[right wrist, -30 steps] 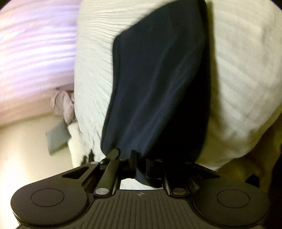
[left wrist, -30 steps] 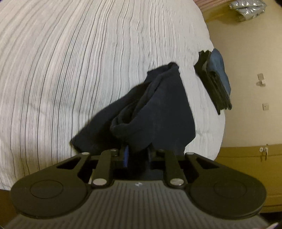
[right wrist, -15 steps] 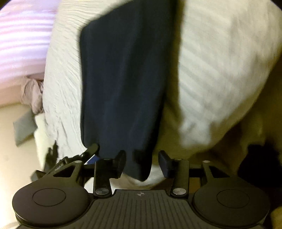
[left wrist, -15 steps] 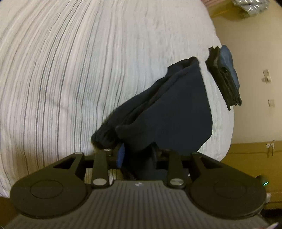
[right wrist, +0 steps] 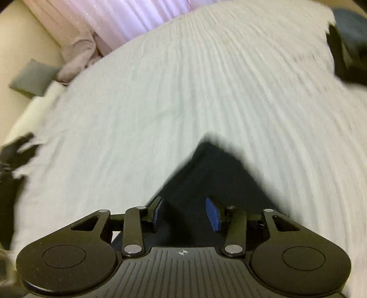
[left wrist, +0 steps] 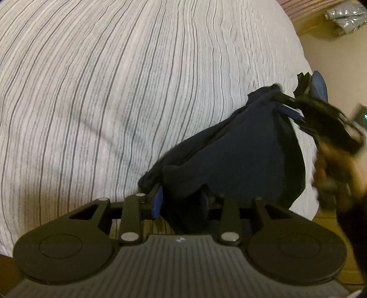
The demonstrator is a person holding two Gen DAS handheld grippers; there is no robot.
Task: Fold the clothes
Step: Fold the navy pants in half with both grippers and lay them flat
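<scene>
Bedspread (left wrist: 114, 91), pale with thin grey stripes, fills most of both my wrist views, and everything I am working on sits along its near edge. On it lies the dark navy garment (left wrist: 240, 155), bunched into a rough wedge whose long axis runs from the near edge by my left gripper (left wrist: 181, 200) up and away to the right, its narrow end pointing toward the folded stack of dark clothes (left wrist: 316, 84) at the far right edge of the bed. I judge it lies this way because I have it stretched between my two tools, so a fold can be laid along that line. My left gripper's jaws have just been opening; cloth is between them, draped over the right finger, and I cannot tell whether the pads press on it. My right gripper (right wrist: 185, 211) stands with jaws apart, blue pads (right wrist: 212, 214) clear of the fabric, a corner of the navy cloth lying flat beneath and between them without being pinched. In the left view that tool is a blur at the garment's far tip (left wrist: 275, 91), so I judge it is going for a fresh hold. Beyond the bed, a grey cushion (right wrist: 32, 76) rests by the curtain (right wrist: 128, 16).
</scene>
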